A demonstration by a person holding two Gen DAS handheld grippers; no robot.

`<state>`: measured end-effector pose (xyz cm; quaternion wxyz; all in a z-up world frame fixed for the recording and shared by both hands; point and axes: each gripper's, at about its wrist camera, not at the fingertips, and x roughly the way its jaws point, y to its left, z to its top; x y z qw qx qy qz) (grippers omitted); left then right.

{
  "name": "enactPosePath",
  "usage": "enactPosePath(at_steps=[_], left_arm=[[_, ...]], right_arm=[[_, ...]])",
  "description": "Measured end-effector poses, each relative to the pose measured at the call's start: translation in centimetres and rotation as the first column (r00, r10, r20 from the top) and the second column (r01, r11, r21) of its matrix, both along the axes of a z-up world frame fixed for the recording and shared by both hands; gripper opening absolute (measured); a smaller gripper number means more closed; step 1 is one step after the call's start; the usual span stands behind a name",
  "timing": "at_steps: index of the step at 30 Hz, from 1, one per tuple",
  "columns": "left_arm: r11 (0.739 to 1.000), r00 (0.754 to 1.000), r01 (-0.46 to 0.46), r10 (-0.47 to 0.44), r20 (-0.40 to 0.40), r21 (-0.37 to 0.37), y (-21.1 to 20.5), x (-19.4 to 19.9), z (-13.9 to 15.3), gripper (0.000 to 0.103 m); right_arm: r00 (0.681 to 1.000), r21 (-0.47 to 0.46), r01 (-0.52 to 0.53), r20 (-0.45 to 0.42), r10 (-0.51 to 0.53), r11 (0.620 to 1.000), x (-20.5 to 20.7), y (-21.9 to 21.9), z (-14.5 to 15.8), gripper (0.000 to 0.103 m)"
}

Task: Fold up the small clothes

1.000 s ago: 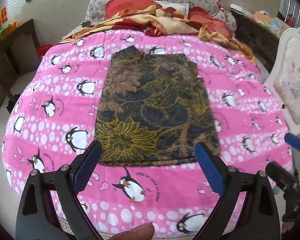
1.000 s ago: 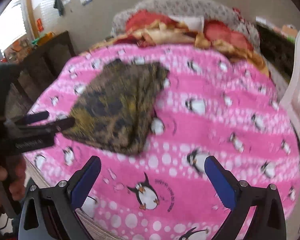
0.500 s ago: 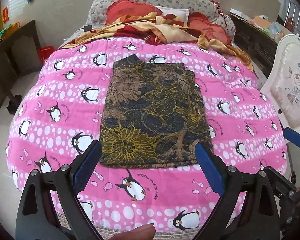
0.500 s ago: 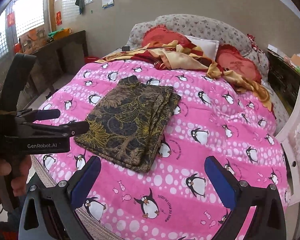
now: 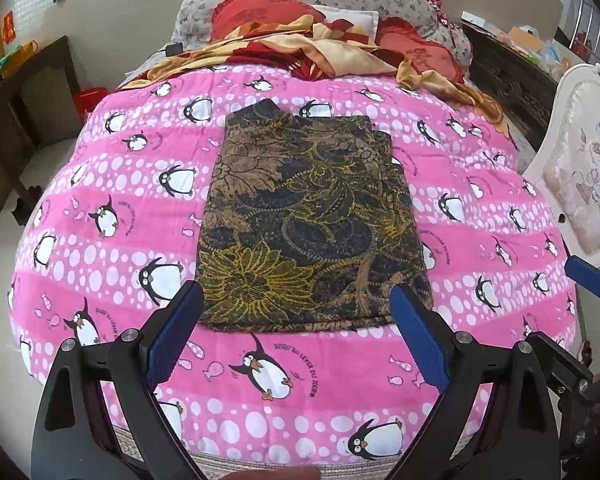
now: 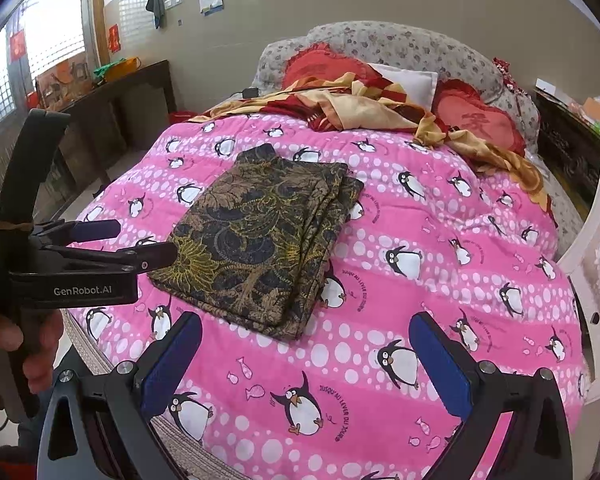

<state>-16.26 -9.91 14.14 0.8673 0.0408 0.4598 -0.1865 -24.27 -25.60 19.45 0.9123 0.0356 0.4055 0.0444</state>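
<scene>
The dark flowery garment (image 5: 312, 220) already looks folded – a neat rectangle with stacked layers showing along its right edge, lying flat in the middle of the pink penguin blanket (image 5: 480, 200) on the bed. Both claws are spread wide and holding nothing: left claw (image 5: 300, 336) hovers just short of the near edge, right claw (image 6: 304, 360) off to the right of it. I'd guess one more fold at most – or it's done.
</scene>
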Motion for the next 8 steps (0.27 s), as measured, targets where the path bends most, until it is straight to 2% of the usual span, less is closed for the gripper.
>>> enactPosePath(at_steps=[3,5,8], left_arm=[[1.0,1.0,0.004,-0.003,0.013,-0.024,0.17,-0.08,0.03,0.094],[1.0,0.999,0.01,-0.01,0.032,-0.011,-0.01,-0.22,0.17,0.094],[0.999,1.0,0.023,-0.023,0.021,-0.023,-0.12,-0.06,0.08,0.094]], right_arm=[[1.0,0.008,0.0,-0.002,0.0,1.0,0.05,-0.11,-0.17,0.103],[1.0,0.006,0.001,-0.003,-0.001,1.0,0.07,-0.08,-0.24,0.103],[1.0,0.015,0.003,-0.011,-0.003,1.0,0.15,-0.14,-0.45,0.103]])
